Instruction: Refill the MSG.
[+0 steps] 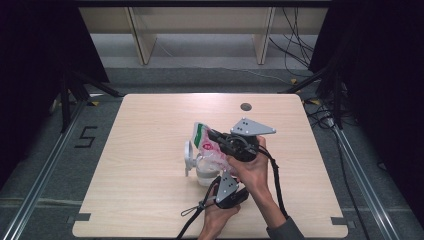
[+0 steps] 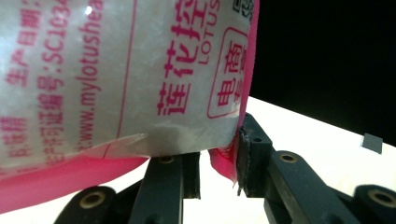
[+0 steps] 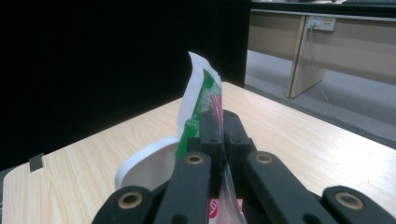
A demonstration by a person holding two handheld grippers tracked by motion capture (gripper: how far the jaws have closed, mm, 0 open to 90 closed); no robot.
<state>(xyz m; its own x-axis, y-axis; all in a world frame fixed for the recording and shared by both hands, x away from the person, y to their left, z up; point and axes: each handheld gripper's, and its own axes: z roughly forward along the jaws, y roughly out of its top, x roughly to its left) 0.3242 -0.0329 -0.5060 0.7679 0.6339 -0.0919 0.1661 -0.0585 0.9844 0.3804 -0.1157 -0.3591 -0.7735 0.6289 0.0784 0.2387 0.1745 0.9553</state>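
Sugar-like white granules fill the pink-and-white bag (image 1: 207, 146) that we hold near the middle of the table (image 1: 150, 150), tilted above a white cup (image 1: 202, 172) with a handle on its left. Our right gripper (image 1: 216, 136) has its jaws pressed together on the bag's upper edge; in the right gripper view the green and pink film (image 3: 201, 100) rises straight out from between the closed pads. Our left gripper (image 1: 223, 181) comes in from the near side; in the left gripper view its jaws stand partly apart, with the right-hand pad against the pink bottom seam (image 2: 224, 163) of the bag (image 2: 116, 79) and the left pad not clearly touching it, so we cannot tell whether it truly grips or only steadies.

We judge that we are in the pouring or opening step: the bag is held at both ends over the cup. The next move would call for keeping the top pinch firm while the lower end is raised or pulled, with the mouth kept over the cup's rim (image 3: 140, 161).

Much stays hidden. Our right hand (image 1: 252, 170) covers part of the cup, the bag's opening cannot be made out, and we cannot see whether anything lies in the cup. The printing is cut off by the frame.
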